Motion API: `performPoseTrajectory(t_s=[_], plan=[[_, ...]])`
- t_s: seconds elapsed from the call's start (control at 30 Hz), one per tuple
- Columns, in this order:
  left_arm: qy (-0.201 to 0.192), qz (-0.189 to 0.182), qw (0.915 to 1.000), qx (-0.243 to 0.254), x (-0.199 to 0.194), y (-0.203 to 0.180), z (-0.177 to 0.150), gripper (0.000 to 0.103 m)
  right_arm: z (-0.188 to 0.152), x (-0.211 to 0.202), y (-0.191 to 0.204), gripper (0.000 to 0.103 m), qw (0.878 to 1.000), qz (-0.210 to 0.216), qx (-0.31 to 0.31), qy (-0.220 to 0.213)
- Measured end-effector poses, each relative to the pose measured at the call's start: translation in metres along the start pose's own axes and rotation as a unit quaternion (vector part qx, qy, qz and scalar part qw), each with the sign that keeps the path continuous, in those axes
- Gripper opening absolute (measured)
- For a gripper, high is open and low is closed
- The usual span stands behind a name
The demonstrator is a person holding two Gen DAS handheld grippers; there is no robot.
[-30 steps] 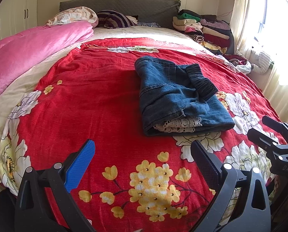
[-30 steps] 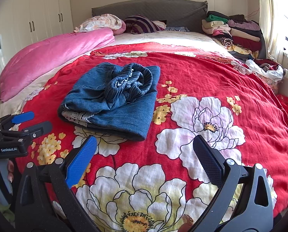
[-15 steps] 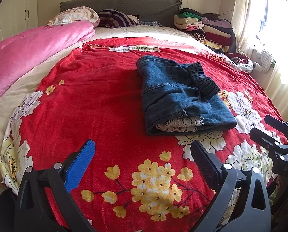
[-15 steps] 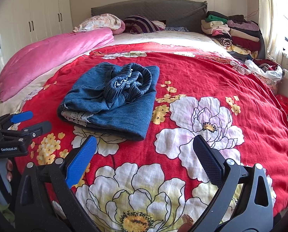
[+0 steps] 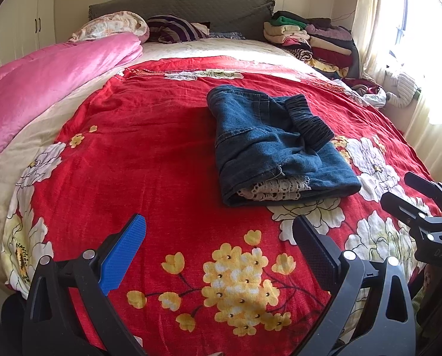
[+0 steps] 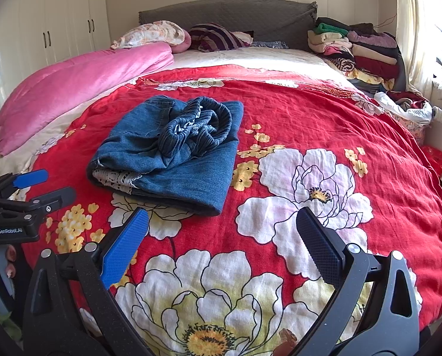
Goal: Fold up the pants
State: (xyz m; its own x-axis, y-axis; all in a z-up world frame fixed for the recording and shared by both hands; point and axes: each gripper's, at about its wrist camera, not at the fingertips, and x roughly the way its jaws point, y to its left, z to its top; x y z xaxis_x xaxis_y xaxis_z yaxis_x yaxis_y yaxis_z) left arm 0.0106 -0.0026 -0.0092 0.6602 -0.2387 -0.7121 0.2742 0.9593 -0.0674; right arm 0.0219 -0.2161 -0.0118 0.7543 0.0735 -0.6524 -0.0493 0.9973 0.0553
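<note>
Blue denim pants [image 5: 268,148] lie folded into a compact bundle on the red floral bedspread [image 5: 149,148], with the elastic waistband on top and white lace trim at the near edge. They also show in the right wrist view [image 6: 173,154]. My left gripper [image 5: 218,234] is open and empty, held back from the bundle near the foot of the bed. My right gripper [image 6: 221,231] is open and empty, also short of the bundle. Each gripper shows at the edge of the other's view: the right one [image 5: 411,190] and the left one [image 6: 40,187].
A pink quilt [image 5: 49,83] lies along the left side of the bed. Pillows [image 5: 173,28] and a grey headboard [image 5: 179,7] are at the far end. Stacked folded clothes [image 5: 313,40] sit at the far right, by a curtained window [image 5: 405,14]. White wardrobes [image 6: 43,29] stand at left.
Both grippers have stayed open and empty. The left view has shifted slightly, so the pants sit a little nearer its centre. The pants have not moved.
</note>
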Motion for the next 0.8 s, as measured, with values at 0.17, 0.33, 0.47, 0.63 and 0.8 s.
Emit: performPoseTrajectory(t_s=[0.17,0.33,0.47,0.63,0.8], plan=[[0.0,0.0,1.0,0.002,-0.002,0.001,0.001,0.099,0.0,0.0,-0.003,0.094,1.0,-0.003,0.001,0.0],[0.013,0.045,0.9989,-0.004,0.0,0.007,0.006,0.099,0.003,0.0,-0.011,0.094,1.0,-0.009,0.005,0.001],[-0.005,0.081,0.9965,-0.021,-0.005,0.03,0.013,0.099,0.012,0.002,-0.035,0.094,1.0,-0.021,0.022,0.001],[0.015,0.116,0.9901,-0.077,0.011,0.112,0.043,0.099,0.035,0.0,-0.103,0.094,0.996,-0.048,0.075,-0.011],[0.053,0.191,0.9685,-0.151,0.051,0.238,0.088,0.099,0.053,0.031,-0.237,0.094,0.98,-0.136,0.144,0.02]])
